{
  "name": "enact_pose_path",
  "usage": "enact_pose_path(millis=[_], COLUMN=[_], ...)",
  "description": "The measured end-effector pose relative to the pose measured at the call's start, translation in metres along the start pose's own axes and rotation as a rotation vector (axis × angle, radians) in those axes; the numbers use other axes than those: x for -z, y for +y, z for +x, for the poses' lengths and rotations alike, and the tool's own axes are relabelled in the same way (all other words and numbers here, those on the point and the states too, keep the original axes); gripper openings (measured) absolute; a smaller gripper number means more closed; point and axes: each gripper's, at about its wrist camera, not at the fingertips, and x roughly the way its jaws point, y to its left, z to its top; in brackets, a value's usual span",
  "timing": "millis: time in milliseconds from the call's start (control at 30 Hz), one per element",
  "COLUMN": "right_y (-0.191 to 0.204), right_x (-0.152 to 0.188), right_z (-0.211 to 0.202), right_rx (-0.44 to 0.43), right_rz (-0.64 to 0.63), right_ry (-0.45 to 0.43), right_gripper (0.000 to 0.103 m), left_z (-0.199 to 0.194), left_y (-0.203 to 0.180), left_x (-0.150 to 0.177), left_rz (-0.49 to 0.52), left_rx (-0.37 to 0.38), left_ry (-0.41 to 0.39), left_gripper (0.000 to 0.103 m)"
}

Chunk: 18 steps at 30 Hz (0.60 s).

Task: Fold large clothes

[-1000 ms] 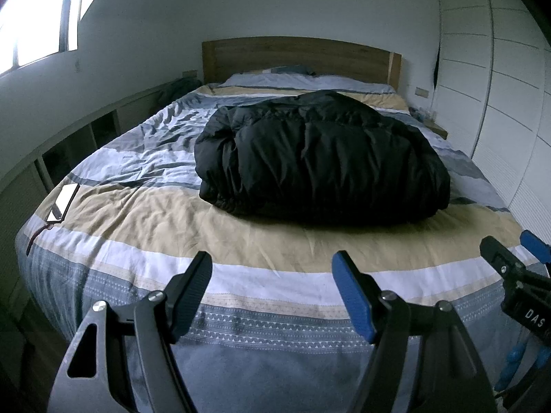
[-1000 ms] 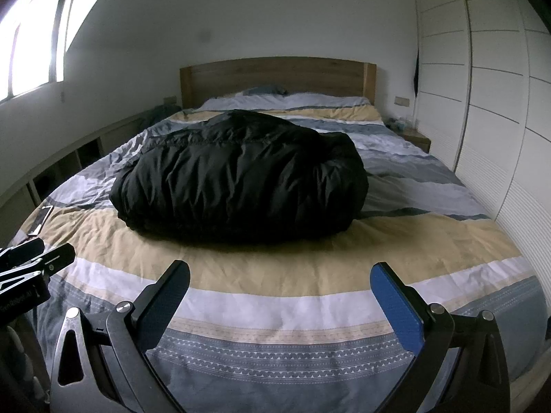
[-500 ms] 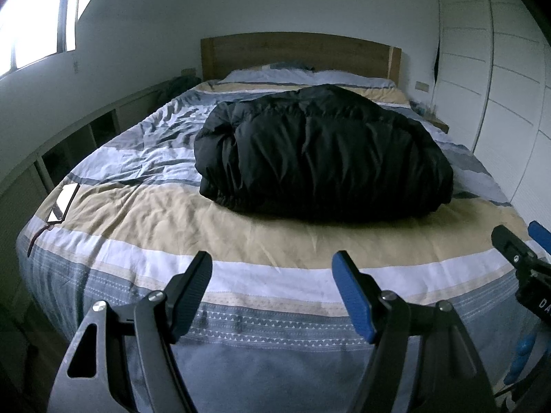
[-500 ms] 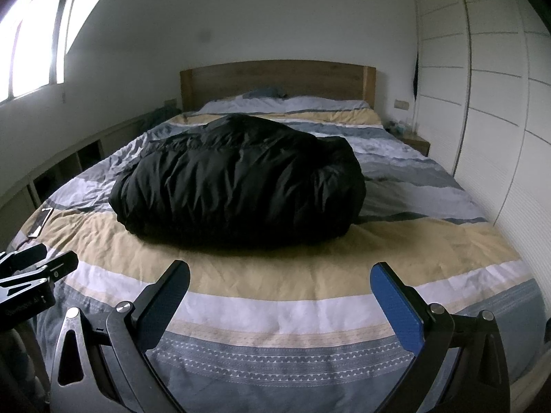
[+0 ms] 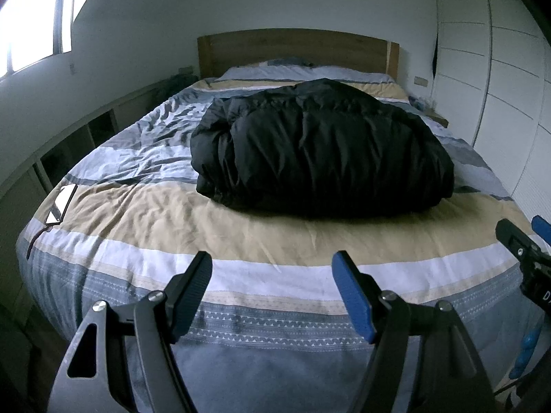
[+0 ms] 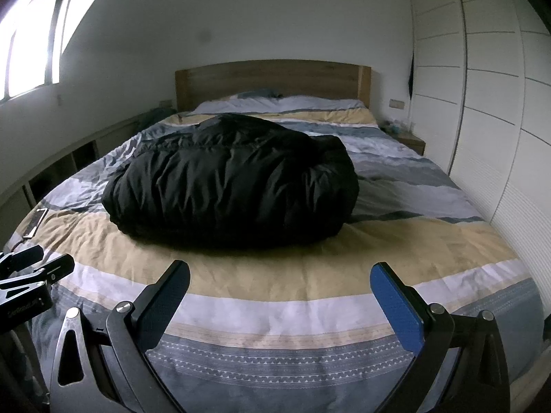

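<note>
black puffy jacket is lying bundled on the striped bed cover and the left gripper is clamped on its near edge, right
Not quite. The black puffy jacket does lie bundled on the striped bed cover, but the left gripper is not clamped on it. The left wrist view shows its jaws open and empty, short of the jacket, with bare cover between them.

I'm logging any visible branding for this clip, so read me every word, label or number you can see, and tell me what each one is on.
"D", cut off by the picture's edge: white lettering on the right gripper body, in the left wrist view.
Small white lettering on the left gripper body, in the right wrist view: too blurred to read.
The black puffy jacket and the striped duvet show no text.
</note>
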Motion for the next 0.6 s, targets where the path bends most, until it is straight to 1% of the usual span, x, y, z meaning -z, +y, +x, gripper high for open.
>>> enact_pose_path(millis=[600], right_y=[0.0025], right_x=[0.0015], right_z=[0.0009], right_rx=[0.003], right_rz=[-0.017], right_ry=[0.005], right_gripper=[0.103], left_z=[0.0064], left_y=[0.0066], left_x=[0.0022], left_rz=[0.0], left_rx=[0.017], left_ry=[0.014], left_gripper=[0.071])
